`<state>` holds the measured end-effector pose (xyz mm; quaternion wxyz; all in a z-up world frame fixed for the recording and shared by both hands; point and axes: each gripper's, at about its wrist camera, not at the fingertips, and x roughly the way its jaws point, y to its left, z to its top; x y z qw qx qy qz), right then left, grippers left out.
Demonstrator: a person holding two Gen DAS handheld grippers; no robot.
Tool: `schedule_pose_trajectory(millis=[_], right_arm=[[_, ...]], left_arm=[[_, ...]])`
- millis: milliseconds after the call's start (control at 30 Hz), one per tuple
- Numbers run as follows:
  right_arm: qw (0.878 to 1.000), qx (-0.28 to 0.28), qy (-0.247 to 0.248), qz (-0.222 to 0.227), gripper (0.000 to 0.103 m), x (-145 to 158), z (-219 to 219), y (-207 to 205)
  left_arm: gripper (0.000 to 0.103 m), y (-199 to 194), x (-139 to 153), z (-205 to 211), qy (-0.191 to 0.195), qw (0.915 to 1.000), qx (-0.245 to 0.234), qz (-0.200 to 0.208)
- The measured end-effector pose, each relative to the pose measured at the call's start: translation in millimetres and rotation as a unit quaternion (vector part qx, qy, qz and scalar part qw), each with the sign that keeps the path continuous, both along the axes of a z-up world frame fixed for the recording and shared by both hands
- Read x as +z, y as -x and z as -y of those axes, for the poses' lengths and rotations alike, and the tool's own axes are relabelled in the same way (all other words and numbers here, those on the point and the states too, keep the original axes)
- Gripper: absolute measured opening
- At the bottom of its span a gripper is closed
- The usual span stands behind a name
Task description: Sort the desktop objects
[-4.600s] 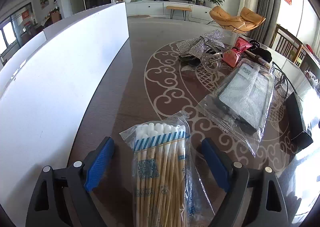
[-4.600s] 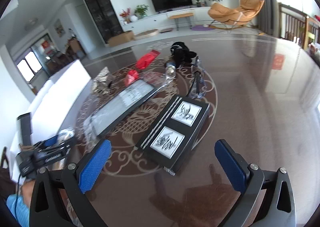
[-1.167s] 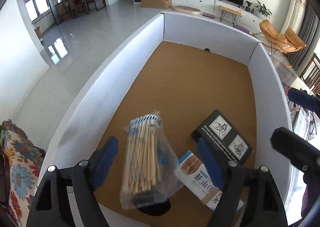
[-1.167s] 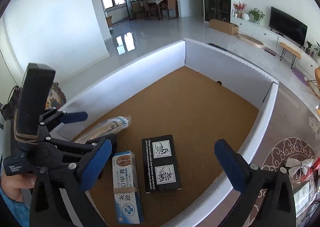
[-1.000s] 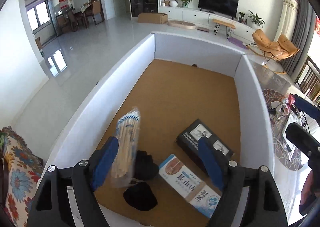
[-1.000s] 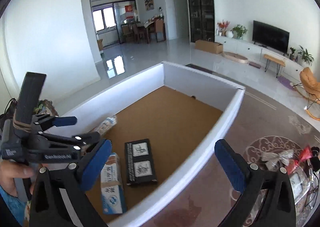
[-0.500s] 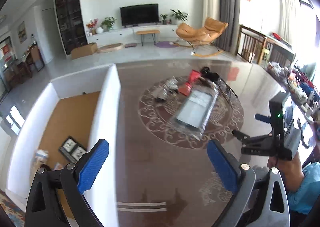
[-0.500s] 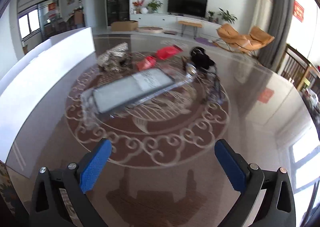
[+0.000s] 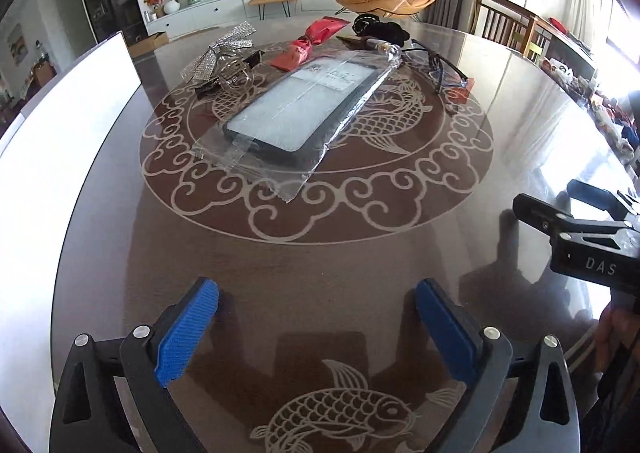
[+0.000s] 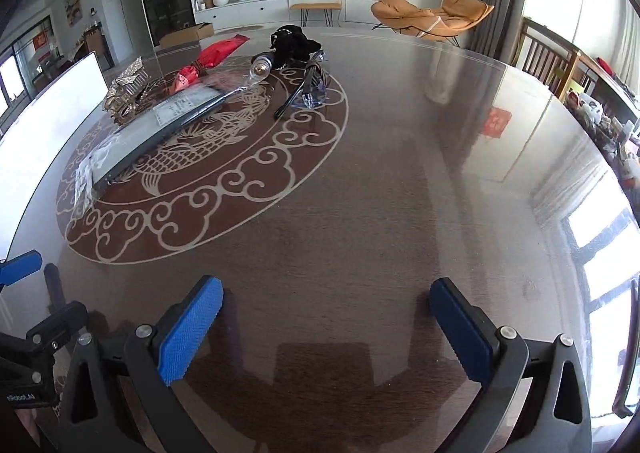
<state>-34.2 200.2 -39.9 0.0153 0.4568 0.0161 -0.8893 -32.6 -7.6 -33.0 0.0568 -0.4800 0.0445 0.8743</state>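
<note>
My left gripper (image 9: 318,327) is open and empty above the dark table, near its front. My right gripper (image 10: 326,327) is open and empty too; its body shows at the right of the left wrist view (image 9: 580,237). A black tablet in a clear bag (image 9: 304,109) lies in the table's patterned ring, also in the right wrist view (image 10: 160,125). Behind it lie a silver bow (image 9: 218,49), a clear hair claw (image 9: 236,75), a red bow (image 9: 308,45), a black fabric item (image 9: 378,27) and glasses (image 9: 446,71). The white box wall (image 9: 60,141) stands at the left.
The table (image 10: 400,193) is dark, glossy and round, with a fish and cloud pattern. The white box wall (image 10: 44,109) borders its left side. Wooden chairs (image 10: 548,57) stand beyond the far right edge. A living room with a TV lies behind.
Both grippers left the white box, where the cotton swab bag and black box now lie, and swung back over the table. They have come lower and closer to the tabletop.
</note>
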Motion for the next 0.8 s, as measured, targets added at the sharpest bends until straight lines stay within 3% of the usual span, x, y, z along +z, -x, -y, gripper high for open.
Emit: schedule_pose_trajectory(millis=[800], right_arm=[[1.0, 0.0, 0.001, 0.0, 0.103, -0.5, 1.3, 0.3]], left_arm=[[0.103, 11.6, -3.0, 1.9, -0.01, 0.9998, -0.003, -0.017]])
